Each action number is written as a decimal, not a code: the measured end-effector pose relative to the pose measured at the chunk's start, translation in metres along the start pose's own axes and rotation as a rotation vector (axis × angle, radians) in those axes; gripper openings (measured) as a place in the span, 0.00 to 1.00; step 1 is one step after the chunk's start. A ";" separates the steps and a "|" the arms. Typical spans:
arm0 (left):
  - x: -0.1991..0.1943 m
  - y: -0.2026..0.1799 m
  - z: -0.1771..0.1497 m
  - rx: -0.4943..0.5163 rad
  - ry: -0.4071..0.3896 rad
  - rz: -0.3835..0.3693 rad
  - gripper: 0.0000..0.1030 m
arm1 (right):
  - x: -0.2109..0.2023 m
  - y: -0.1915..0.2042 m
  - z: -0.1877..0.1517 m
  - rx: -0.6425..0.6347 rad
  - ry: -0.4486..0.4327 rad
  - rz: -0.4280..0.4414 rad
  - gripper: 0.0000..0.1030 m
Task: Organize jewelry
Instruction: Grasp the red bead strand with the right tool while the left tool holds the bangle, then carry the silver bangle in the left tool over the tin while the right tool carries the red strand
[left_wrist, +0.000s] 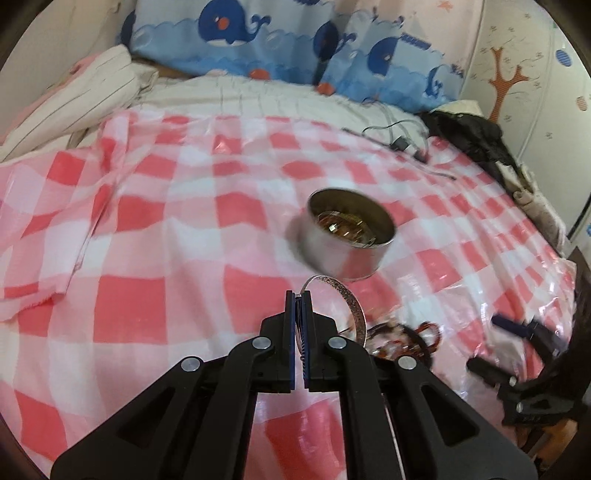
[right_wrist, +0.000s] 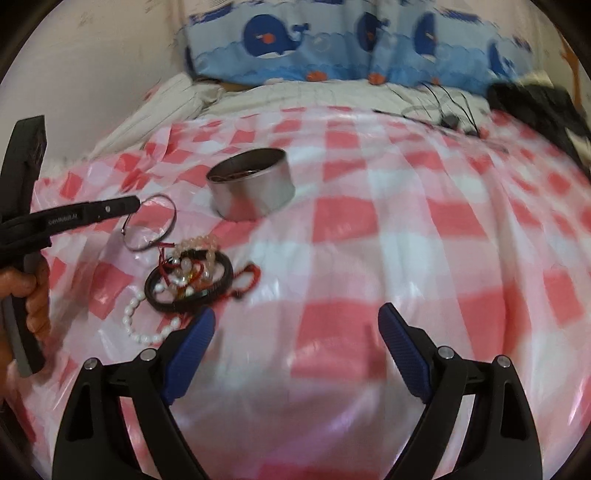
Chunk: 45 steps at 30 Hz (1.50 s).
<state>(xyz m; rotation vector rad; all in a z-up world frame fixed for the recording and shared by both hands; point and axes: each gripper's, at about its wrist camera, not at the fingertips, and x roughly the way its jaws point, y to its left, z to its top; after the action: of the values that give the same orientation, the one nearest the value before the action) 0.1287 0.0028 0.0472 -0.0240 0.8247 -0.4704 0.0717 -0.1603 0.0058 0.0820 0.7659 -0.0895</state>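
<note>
My left gripper (left_wrist: 300, 295) is shut on a thin metal bangle (left_wrist: 352, 306) and holds it above the checked cloth, just short of a round metal tin (left_wrist: 347, 254) that has jewelry inside. In the right wrist view the left gripper (right_wrist: 136, 203) shows at the left with the bangle (right_wrist: 153, 225) hanging from its tip, near the tin (right_wrist: 255, 192). A pile of bracelets (right_wrist: 190, 278), with a black bangle, red cord and a white bead strand (right_wrist: 147, 328), lies in front of the tin. My right gripper (right_wrist: 295, 325) is open and empty, to the right of the pile.
A red-and-white checked plastic cloth (right_wrist: 369, 229) covers the bed. Whale-print pillows (left_wrist: 280, 40) line the far side. Cables (left_wrist: 399, 140) and dark clothing (left_wrist: 476, 136) lie at the far right. A folded striped blanket (left_wrist: 74, 96) sits at the far left.
</note>
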 end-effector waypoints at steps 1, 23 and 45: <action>0.002 0.002 -0.001 -0.004 0.008 0.007 0.02 | 0.004 0.001 0.005 -0.016 0.005 -0.004 0.78; 0.024 0.006 -0.011 -0.010 0.077 0.074 0.03 | 0.030 -0.033 0.029 0.002 0.099 0.073 0.03; 0.018 -0.019 -0.011 0.090 0.064 0.056 0.03 | -0.019 -0.059 0.053 0.214 -0.157 0.358 0.03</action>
<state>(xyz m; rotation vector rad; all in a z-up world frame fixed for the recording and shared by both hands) 0.1239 -0.0196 0.0307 0.0982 0.8639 -0.4566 0.0880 -0.2235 0.0547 0.4093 0.5734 0.1619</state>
